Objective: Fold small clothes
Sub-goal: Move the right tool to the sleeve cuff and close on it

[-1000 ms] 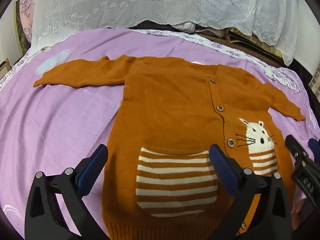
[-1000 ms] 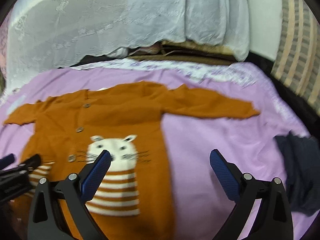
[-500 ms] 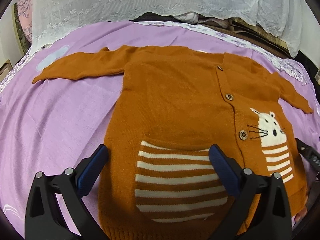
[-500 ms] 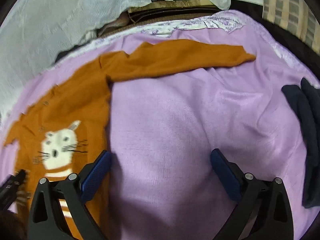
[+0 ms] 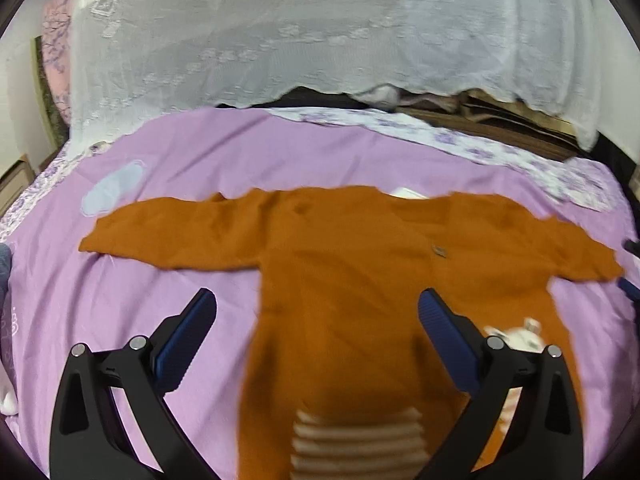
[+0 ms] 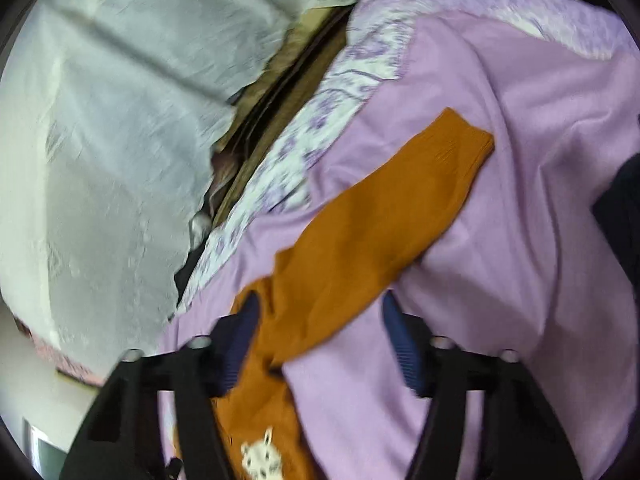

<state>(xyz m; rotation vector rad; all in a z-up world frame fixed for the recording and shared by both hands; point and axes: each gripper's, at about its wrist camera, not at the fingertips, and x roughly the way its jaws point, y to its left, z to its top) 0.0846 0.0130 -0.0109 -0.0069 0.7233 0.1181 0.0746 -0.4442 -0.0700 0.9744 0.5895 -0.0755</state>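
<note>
An orange knitted child's cardigan (image 5: 340, 280) with a striped pocket (image 5: 356, 440) and a white cat motif lies flat on the purple bed sheet (image 5: 120, 300), both sleeves spread out. My left gripper (image 5: 316, 320) is open and empty, above the cardigan's body. My right gripper (image 6: 320, 340) is open, tilted, with the base of the cardigan's right sleeve (image 6: 380, 208) between its fingers. The cat motif (image 6: 260, 456) shows at the bottom of the right wrist view.
White lace cloth (image 5: 320, 32) hangs over the furniture at the back. A dark garment (image 6: 620, 208) lies at the right edge of the bed. A pale blue patch (image 5: 112, 188) lies beyond the left sleeve.
The left gripper has pulled back and tilted up, showing more of the far wall. The right gripper has swung right and rolled, coming in over the right sleeve.
</note>
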